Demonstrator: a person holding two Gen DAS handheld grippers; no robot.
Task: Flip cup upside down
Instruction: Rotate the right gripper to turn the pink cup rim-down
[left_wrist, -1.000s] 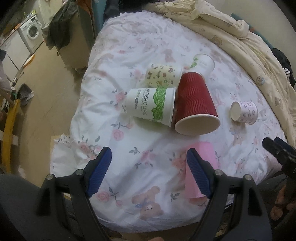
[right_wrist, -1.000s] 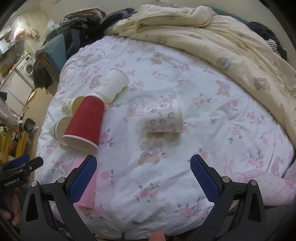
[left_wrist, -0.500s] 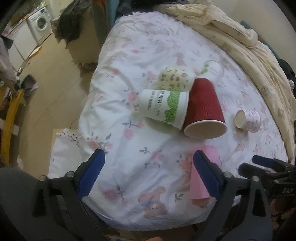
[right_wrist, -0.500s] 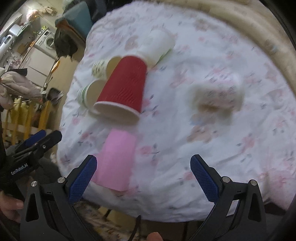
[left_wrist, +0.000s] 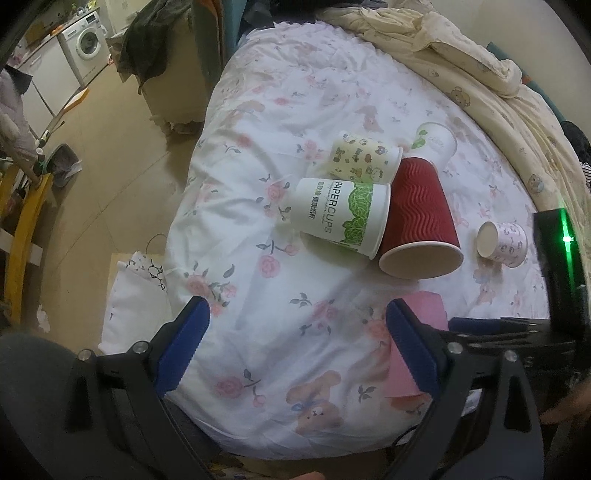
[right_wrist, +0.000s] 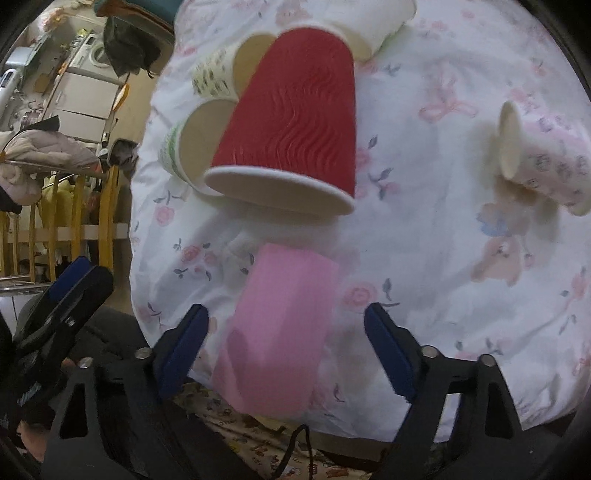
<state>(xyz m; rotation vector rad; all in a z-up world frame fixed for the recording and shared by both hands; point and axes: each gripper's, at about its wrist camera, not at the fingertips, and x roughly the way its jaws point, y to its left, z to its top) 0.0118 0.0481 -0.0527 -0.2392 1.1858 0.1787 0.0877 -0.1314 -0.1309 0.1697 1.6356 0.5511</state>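
Pink paper now fills the lower middle of the right wrist view: pink cup (right_wrist: 280, 332), lying on its side at the near edge of the bed (right_wrist: 424, 236), framed between the blue pads of the right claw (right_wrist: 286, 350). A second ago sat only as a sliver at the lower left of that view, with the small patterned cup straight ahead; half a second ago slid toward centre; now lined up almost squarely. Swung left and dropped closer, then. Right claw spread wide, pads clear of the cup on both sides, nothing gripped.

Reads as target chosen: of 6 cups on the bed, the pink one looks to be next for flipping. Grasp not yet made, flip not begun.

Left claw (left_wrist: 295, 354) also spread wide and holding nothing, hovering over bare quilt, drawn a little nearer to the cups than a second ago. From that side, right claw's black body crowding in at the right edge, above the pink cup (left_wrist: 417, 354).

Behind the pink cup, just apart from it: red ribbed cup (right_wrist: 295, 122) on its side, mouth toward the camera, leaning against the white-and-green cup (left_wrist: 340, 214) and the cream printed cup (left_wrist: 364, 158). Small pink-patterned cup (right_wrist: 543, 162) well off to the right, also on its side.

Likely next: close on the pink wall gently, since thin paper on soft bedding could crush or roll off the edge.
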